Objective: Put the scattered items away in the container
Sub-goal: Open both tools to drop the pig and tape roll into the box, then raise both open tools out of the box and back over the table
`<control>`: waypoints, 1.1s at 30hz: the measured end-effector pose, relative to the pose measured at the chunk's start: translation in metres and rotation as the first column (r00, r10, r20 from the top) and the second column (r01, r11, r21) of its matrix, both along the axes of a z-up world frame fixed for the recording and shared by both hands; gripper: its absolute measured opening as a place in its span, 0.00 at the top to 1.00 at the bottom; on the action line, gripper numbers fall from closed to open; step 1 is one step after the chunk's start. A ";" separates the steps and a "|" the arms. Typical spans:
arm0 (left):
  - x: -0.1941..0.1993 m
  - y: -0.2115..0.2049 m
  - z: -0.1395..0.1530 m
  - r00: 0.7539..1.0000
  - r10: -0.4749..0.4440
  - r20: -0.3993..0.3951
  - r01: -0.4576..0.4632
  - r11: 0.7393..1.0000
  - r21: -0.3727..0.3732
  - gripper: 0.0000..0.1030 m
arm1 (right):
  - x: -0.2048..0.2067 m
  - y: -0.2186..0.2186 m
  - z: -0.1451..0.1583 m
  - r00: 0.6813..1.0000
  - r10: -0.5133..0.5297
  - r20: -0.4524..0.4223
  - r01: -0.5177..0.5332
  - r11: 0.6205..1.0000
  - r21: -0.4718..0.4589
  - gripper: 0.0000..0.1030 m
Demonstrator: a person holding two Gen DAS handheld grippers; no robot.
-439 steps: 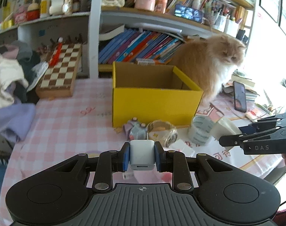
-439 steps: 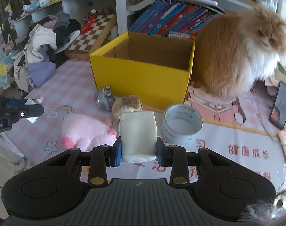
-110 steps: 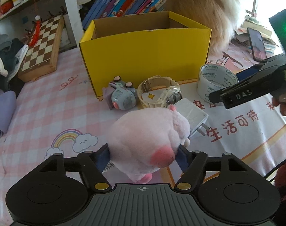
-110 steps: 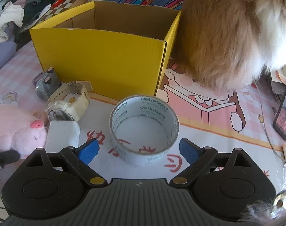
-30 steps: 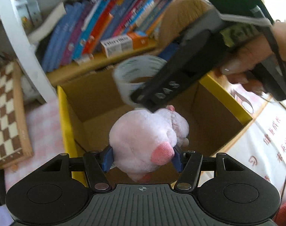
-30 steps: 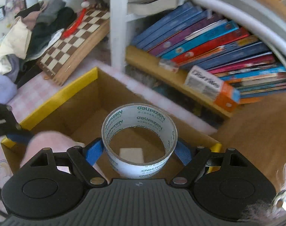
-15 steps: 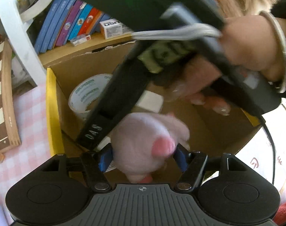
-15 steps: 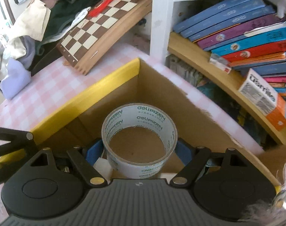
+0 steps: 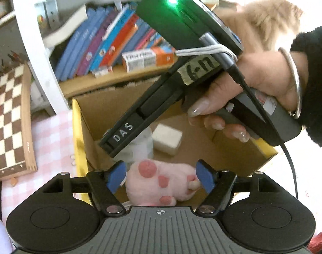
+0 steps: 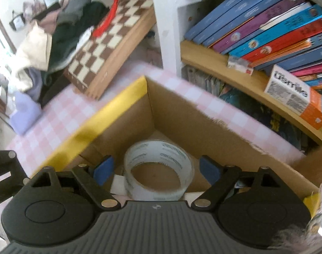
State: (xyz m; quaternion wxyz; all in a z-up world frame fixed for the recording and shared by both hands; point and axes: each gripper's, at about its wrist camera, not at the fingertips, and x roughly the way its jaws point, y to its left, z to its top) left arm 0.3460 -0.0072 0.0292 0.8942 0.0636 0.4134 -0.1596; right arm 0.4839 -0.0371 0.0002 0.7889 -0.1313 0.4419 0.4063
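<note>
The yellow cardboard box [image 9: 78, 131] [image 10: 110, 114] lies below both grippers. A pink plush pig [image 9: 161, 184] rests on the box floor between the blue pads of my left gripper [image 9: 161, 176]. Those jaws are opening and a gap shows beside the left pad. In the right wrist view, a clear tape roll [image 10: 158, 148] sits in the box between the pads of my right gripper [image 10: 156, 171]. Its jaws are opening too, with gaps on both sides. A white adapter [image 9: 167, 138] lies deeper in the box. A hand holds the right gripper's body [image 9: 122, 135] across the left wrist view.
A chessboard [image 9: 8, 116] [image 10: 110, 42] leans left of the box on the pink checked cloth [image 10: 55, 122]. A shelf of books [image 9: 110, 42] [image 10: 267, 31] stands just behind the box. An orange cat [image 9: 267, 21] sits at the right. Clothes [image 10: 55, 31] are piled far left.
Both pairs of jaws have spread. The plush pig has slipped from the left pads onto the box floor. The tape roll has left the right pads and sits lower in the box.
</note>
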 end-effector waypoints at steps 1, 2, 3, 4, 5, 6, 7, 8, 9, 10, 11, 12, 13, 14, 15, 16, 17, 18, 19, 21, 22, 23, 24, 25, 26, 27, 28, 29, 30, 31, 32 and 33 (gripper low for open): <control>-0.003 0.001 0.003 1.000 0.003 0.013 -0.002 1.000 -0.007 0.27 | -0.003 -0.003 0.005 1.000 -0.006 0.006 0.006 1.000 0.009 0.15; -0.008 0.001 0.007 1.000 0.003 0.026 -0.003 1.000 -0.014 0.27 | -0.006 -0.006 0.010 1.000 -0.012 0.011 0.012 1.000 0.018 0.15; -0.014 0.001 0.011 0.999 0.004 0.037 -0.003 1.000 -0.018 0.27 | -0.009 -0.010 0.015 1.000 -0.018 0.019 0.018 1.000 0.023 0.15; -0.018 0.001 0.014 0.999 0.004 0.047 -0.003 1.000 -0.021 0.27 | -0.014 -0.014 0.020 0.999 -0.027 0.029 0.026 0.999 0.029 0.15; -0.023 0.001 0.017 0.998 0.005 0.058 -0.003 1.000 -0.024 0.27 | -0.018 -0.018 0.025 0.999 -0.037 0.036 0.036 0.999 0.036 0.15; -0.027 0.002 0.020 0.998 0.005 0.069 -0.004 1.000 -0.027 0.27 | -0.022 -0.022 0.030 0.998 -0.048 0.042 0.046 0.998 0.042 0.15; -0.032 0.002 0.022 0.997 0.006 0.080 -0.004 1.000 -0.030 0.27 | -0.027 -0.027 0.035 0.997 -0.059 0.050 0.056 0.997 0.049 0.15; -0.036 0.003 0.024 0.996 0.007 0.091 -0.004 0.999 -0.033 0.27 | -0.033 -0.032 0.041 0.996 -0.070 0.059 0.067 0.996 0.057 0.15; -0.041 0.003 0.027 0.995 0.006 0.103 -0.003 0.999 -0.034 0.27 | -0.038 -0.035 0.045 0.994 -0.080 0.068 0.076 0.995 0.062 0.15; -0.048 0.003 0.029 0.993 0.004 0.116 0.000 0.999 -0.035 0.27 | -0.044 -0.040 0.050 0.993 -0.091 0.079 0.086 0.994 0.067 0.15; -0.054 0.003 0.032 0.992 0.000 0.130 0.005 0.999 -0.038 0.27 | -0.051 -0.044 0.055 0.991 -0.102 0.090 0.096 0.993 0.071 0.15; -0.060 0.003 0.035 0.990 -0.002 0.142 0.008 0.999 -0.041 0.26 | -0.059 -0.049 0.060 0.989 -0.112 0.100 0.104 0.991 0.078 0.15; -0.068 0.004 0.038 0.988 -0.005 0.154 0.012 0.999 -0.045 0.26 | -0.066 -0.054 0.065 0.987 -0.122 0.109 0.113 0.990 0.086 0.15; -0.075 0.005 0.041 0.986 -0.006 0.165 0.014 0.999 -0.050 0.26 | -0.074 -0.058 0.069 0.985 -0.130 0.116 0.120 0.988 0.095 0.15; -0.082 0.006 0.044 0.984 -0.007 0.175 0.016 0.998 -0.053 0.25 | -0.083 -0.062 0.074 0.982 -0.139 0.124 0.127 0.986 0.105 0.15; -0.090 0.007 0.047 0.982 -0.007 0.187 0.017 0.998 -0.055 0.23 | -0.091 -0.066 0.079 0.980 -0.148 0.131 0.133 0.984 0.115 0.15; -0.098 0.008 0.049 0.980 -0.006 0.198 0.018 0.998 -0.056 0.22 | -0.099 -0.070 0.083 0.978 -0.157 0.139 0.140 0.982 0.125 0.15; -0.105 0.010 0.051 0.978 -0.005 0.208 0.017 0.998 -0.057 0.21 | -0.108 -0.073 0.087 0.975 -0.166 0.146 0.147 0.980 0.133 0.15; -0.114 0.011 0.053 0.976 -0.003 0.218 0.016 0.998 -0.057 0.21 | -0.117 -0.077 0.091 0.972 -0.175 0.155 0.153 0.978 0.143 0.15; -0.129 0.015 0.057 0.971 0.005 0.237 0.009 0.998 -0.057 0.21 | -0.138 -0.084 0.097 0.965 -0.193 0.175 0.166 0.973 0.159 0.15; -0.137 0.017 0.059 0.969 0.011 0.248 0.004 0.998 -0.057 0.20 | -0.148 -0.088 0.100 0.961 -0.202 0.186 0.172 0.971 0.166 0.15; -0.147 0.020 0.061 0.965 0.018 0.260 -0.003 0.998 -0.057 0.20 | -0.159 -0.092 0.103 0.957 -0.211 0.198 0.178 0.969 0.172 0.15; -0.155 0.022 0.062 0.962 0.027 0.271 -0.013 0.998 -0.056 0.18 | -0.170 -0.097 0.104 0.952 -0.221 0.212 0.185 0.967 0.177 0.15; -0.164 0.025 0.063 0.959 0.040 0.279 -0.026 0.998 -0.054 0.15 | -0.182 -0.102 0.106 0.946 -0.231 0.227 0.191 0.964 0.182 0.15; -0.172 0.028 0.063 0.957 0.052 0.287 -0.039 0.998 -0.053 0.15 | -0.194 -0.107 0.107 0.940 -0.241 0.241 0.198 0.962 0.187 0.15; -0.180 0.030 0.062 0.954 0.061 0.295 -0.049 0.998 -0.050 0.15 | -0.206 -0.111 0.107 0.933 -0.252 0.259 0.208 0.960 0.187 0.15; -0.188 0.032 0.062 0.951 0.071 0.302 -0.059 0.997 -0.048 0.14 | -0.217 -0.116 0.106 0.924 -0.263 0.277 0.217 0.958 0.186 0.15; -0.195 0.035 0.060 0.949 0.082 0.305 -0.071 0.996 -0.046 0.14 | -0.229 -0.120 0.105 0.917 -0.271 0.294 0.225 0.957 0.181 0.15; -0.202 0.037 0.058 0.948 0.092 0.304 -0.081 0.996 -0.048 0.14 | -0.240 -0.124 0.102 0.909 -0.278 0.311 0.232 0.956 0.177 0.15; -0.207 0.039 0.056 0.948 0.102 0.300 -0.090 0.994 -0.053 0.14 | -0.251 -0.127 0.099 0.903 -0.284 0.321 0.241 0.956 0.169 0.15; -0.213 0.041 0.052 0.949 0.112 0.293 -0.098 0.993 -0.060 0.14 | -0.261 -0.129 0.095 0.899 -0.290 0.329 0.250 0.955 0.160 0.15; -0.217 0.042 0.049 0.951 0.119 0.286 -0.105 0.992 -0.065 0.14 | -0.272 -0.132 0.091 0.894 -0.295 0.337 0.258 0.954 0.151 0.15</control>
